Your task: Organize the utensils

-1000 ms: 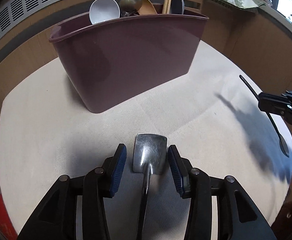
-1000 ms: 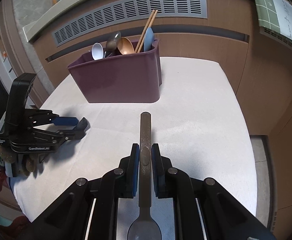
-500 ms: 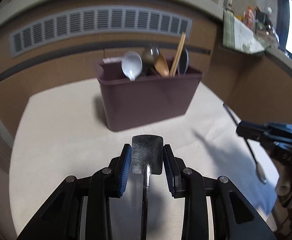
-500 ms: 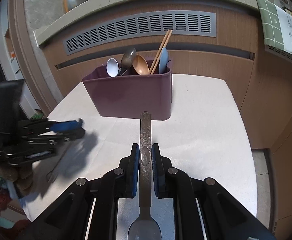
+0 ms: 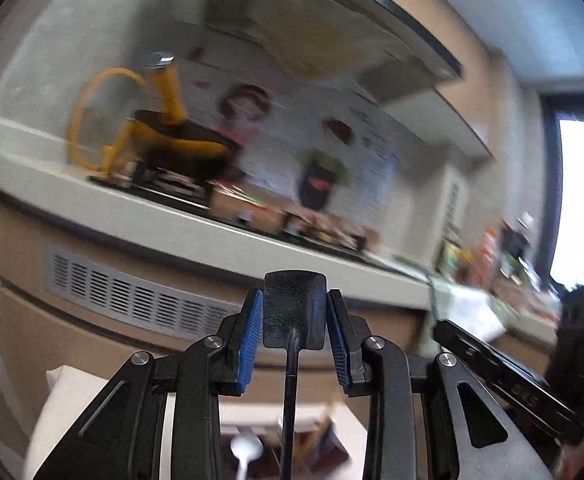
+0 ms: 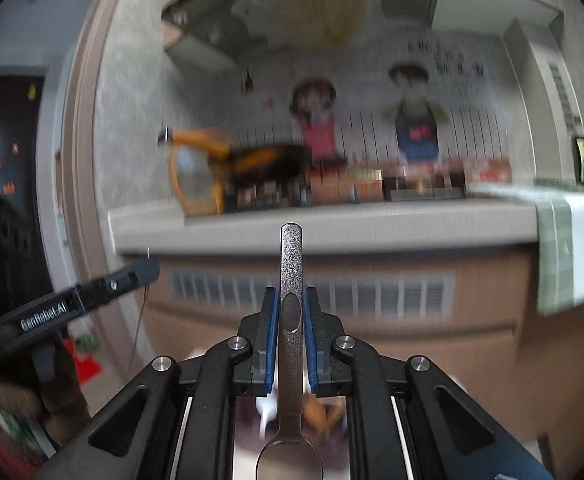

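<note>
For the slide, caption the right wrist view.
Right hand-held gripper clamps a metal spoon by its handle, facing the kitchen counter.

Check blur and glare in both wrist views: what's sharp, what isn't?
Left wrist: gripper and its utensil sharp; counter and wall smeared by motion; window blown out. Right wrist: gripper and spoon sharp; background streaked; strong fisheye bending in both.

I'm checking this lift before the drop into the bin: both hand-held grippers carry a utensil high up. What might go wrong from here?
1. The left hand-held gripper pinches its utensil only at the flat end; the long stem hangs free and may swing or slip.
2. The right hand-held gripper clamps the spoon mid-handle, bowl end behind the pads, so it may pivot.
3. The purple bin sits low and blurred, so aiming is hard.
</note>
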Motion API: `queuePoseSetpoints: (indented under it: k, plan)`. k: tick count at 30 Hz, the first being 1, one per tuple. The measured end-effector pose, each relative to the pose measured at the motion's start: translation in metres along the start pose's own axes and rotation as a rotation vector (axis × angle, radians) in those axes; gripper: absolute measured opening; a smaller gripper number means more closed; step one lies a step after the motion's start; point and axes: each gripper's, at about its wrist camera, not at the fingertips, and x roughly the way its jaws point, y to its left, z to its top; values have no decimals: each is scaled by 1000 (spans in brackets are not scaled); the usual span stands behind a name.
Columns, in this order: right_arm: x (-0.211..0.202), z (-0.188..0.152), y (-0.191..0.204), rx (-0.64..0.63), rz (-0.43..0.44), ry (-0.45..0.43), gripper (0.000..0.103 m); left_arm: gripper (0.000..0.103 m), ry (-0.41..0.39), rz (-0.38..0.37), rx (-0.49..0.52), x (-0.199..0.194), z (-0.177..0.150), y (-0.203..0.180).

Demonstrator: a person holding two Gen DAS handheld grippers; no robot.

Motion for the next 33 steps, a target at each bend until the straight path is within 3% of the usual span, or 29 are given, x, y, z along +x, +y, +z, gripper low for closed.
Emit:
queuePoseSetpoints:
  k: [6, 13, 25, 29, 32, 33]
  plan:
    - [64, -31, -17, 61, -27, 46, 11, 33, 48, 62, -136, 54, -32, 46]
    - [101, -59, -30, 67, -32, 87, 11, 33, 73, 55, -157, 88, -65, 57]
    - [120, -84, -46, 142, -39, 63, 11, 33, 8, 123, -80, 85, -94, 48]
    - [120, -96, -43, 128, -33, 47, 12, 33, 21, 126, -82, 81, -107, 52]
    - [113, -110, -42, 103, -36, 107, 12, 42, 105, 124, -72, 76, -117, 56]
    - [107, -113, -44, 109, -48, 122, 14, 50, 123, 125, -83, 71, -118, 59]
